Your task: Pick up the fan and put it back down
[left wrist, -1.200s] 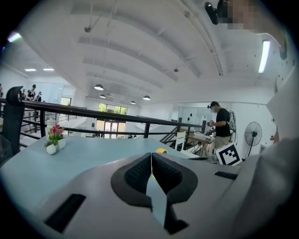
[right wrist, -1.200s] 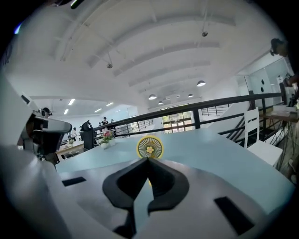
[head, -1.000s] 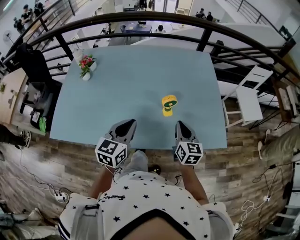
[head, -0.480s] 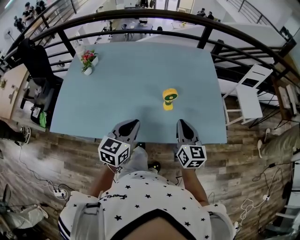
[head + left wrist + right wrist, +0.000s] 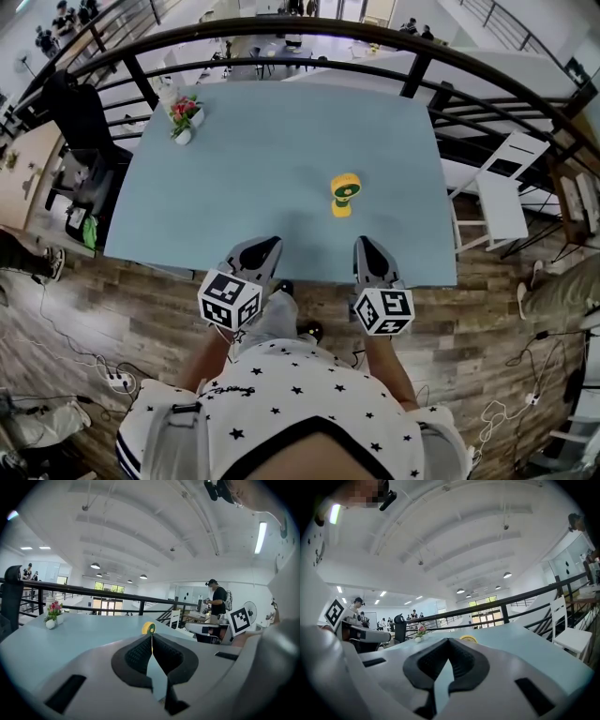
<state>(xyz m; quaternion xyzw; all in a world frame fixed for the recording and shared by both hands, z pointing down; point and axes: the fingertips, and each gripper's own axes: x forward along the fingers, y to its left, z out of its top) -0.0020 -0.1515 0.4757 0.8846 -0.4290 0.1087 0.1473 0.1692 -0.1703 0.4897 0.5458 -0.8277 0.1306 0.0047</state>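
The left tool, a grey two-jaw gripper with black ribbed pads and a marker cube at its rear, is clenched on nothing. In the left gripper view its pads meet along a thin seam with nothing between them. The matching grey right tool is likewise clenched and empty, its jaws pressed together in the right gripper view.

Over the last second little has changed. Both tools have stayed shut and have kept hovering over the near edge of the pale blue tabletop, edging only slightly across it. The small yellow desk fan, with its round grille head and green hub, stands in the same spot on the tabletop as before. So nothing has been gripped in that second.

The fan stands upright on its base, well apart from both tools. It is ahead of them and nearer the right tool's line than the left's. The left tool points almost straight at it, and the fan shows just above the closed tips. From the right tool only the top of the grille peeks over the jaws.

This fits a fan waiting to be picked up as well as one already set back down.

Far off at the tabletop's back left corner sits a small white pot of pink flowers.
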